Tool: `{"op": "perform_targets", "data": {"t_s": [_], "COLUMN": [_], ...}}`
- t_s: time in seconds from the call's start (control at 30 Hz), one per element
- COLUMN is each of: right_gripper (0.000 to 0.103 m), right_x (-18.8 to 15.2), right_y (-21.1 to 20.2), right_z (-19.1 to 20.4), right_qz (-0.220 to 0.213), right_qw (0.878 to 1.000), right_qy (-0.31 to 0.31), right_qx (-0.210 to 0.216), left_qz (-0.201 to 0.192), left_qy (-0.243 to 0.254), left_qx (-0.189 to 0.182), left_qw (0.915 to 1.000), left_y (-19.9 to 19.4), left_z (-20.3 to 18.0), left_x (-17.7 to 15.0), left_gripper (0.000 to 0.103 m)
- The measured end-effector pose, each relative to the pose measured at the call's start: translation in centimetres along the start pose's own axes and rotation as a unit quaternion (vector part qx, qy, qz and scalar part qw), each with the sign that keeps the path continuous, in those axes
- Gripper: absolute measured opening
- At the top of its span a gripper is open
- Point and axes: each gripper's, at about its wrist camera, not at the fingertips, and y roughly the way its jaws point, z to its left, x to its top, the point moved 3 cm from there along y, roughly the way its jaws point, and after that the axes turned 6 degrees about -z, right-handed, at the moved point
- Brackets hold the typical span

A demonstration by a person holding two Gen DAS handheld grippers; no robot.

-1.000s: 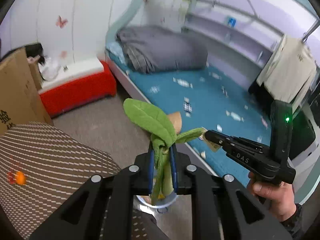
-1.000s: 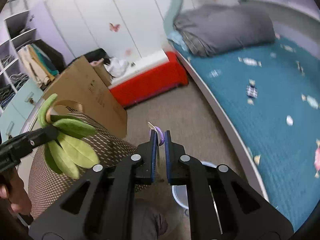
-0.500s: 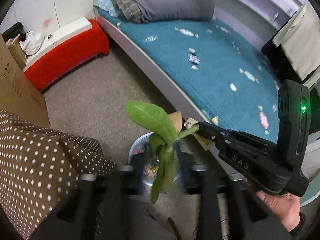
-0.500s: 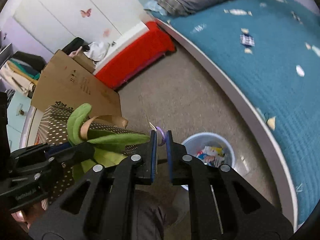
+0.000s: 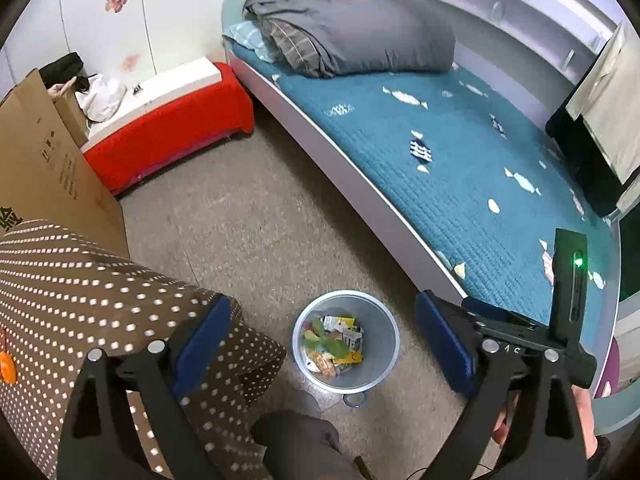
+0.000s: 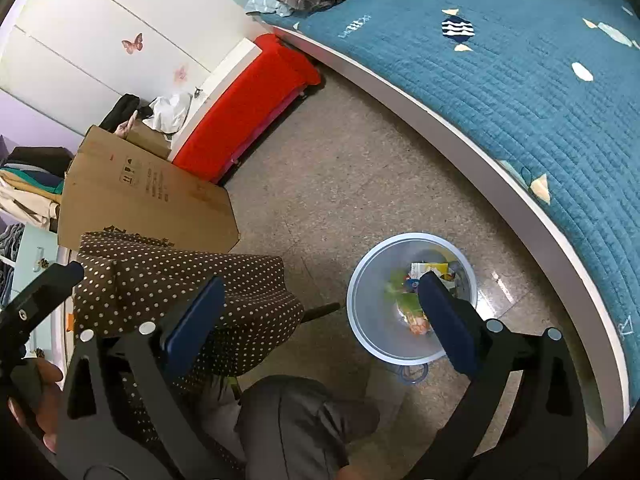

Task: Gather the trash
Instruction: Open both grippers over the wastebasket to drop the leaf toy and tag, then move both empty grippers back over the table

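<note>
Left hand-held gripper (image 5: 322, 342): jaws spread wide, blue pads far apart, nothing between them. It hangs above the floor (image 5: 256, 216), looking down on the trash bin (image 5: 390, 344).

Right hand-held gripper (image 6: 320, 320): likewise spread wide, nothing held. Its right blue pad overlaps the bin's opening in the right wrist view; the left pad sits over the polka-dot cloth (image 6: 192, 280).

Trash bin: pale, round, standing upright on the floor just beside the white edge of the bed (image 5: 440, 160) and near the corner of the polka-dot cloth. A small blue-rimmed ring lies on the floor, touching or just beside the bin's near side (contact cannot be resolved).

Trash (image 5: 334, 344): inside the bin, at the bottom. Visible items are a green leafy piece (image 5: 322, 338), white and yellow wrappers, and orange-pink scraps. In the right wrist view the same contents show partly behind the pad.

Surroundings: bed with teal quilted cover and a grey folded duvet (image 5: 352, 28) at its far end; red bench (image 5: 168, 132) against the white wall at the bed's head; cardboard box (image 5: 44, 168) leaning left of the bench, behind the polka-dot cloth. The person's dark trouser knee (image 5: 296, 444) shows at the bottom centre, near the bin.
</note>
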Motion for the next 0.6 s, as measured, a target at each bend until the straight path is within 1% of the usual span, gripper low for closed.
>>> {"op": "perform_targets", "data": {"t_s": [0.17, 0.3, 0.4, 0.6], "right_gripper": [0.096, 0.096, 0.096, 0.096], "right_x": [0.1, 0.3, 0.5, 0.6], "right_y": [-1.2, -2.4, -3.6, -5.7], "right_z": [1.5, 3.6, 5.9, 12.3], "right_qz": [-0.007, -0.019, -0.032, -0.054], "right_qw": [1.0, 0.999, 0.998, 0.991], "right_qy": [-0.019, -0.037, -0.057, -0.117], "right_qx": [-0.003, 0.0, 0.009, 0.031], "left_qz": [-0.023, -0.045, -0.064, -0.105], "left_qy": [-0.008, -0.01, -0.017, -0.034], "left_qx": [-0.001, 0.002, 0.007, 0.033], "left_qw": [0.9997, 0.999, 0.9978, 0.9934], "left_y": [-2.6, -4.7, -6.5, -10.8], "left_z": [0.9, 1.6, 2.3, 5.0], "left_x": [-0.1, -0.3, -0.4, -1.3], "left_gripper": [0.092, 0.092, 0.093, 0.093]}}
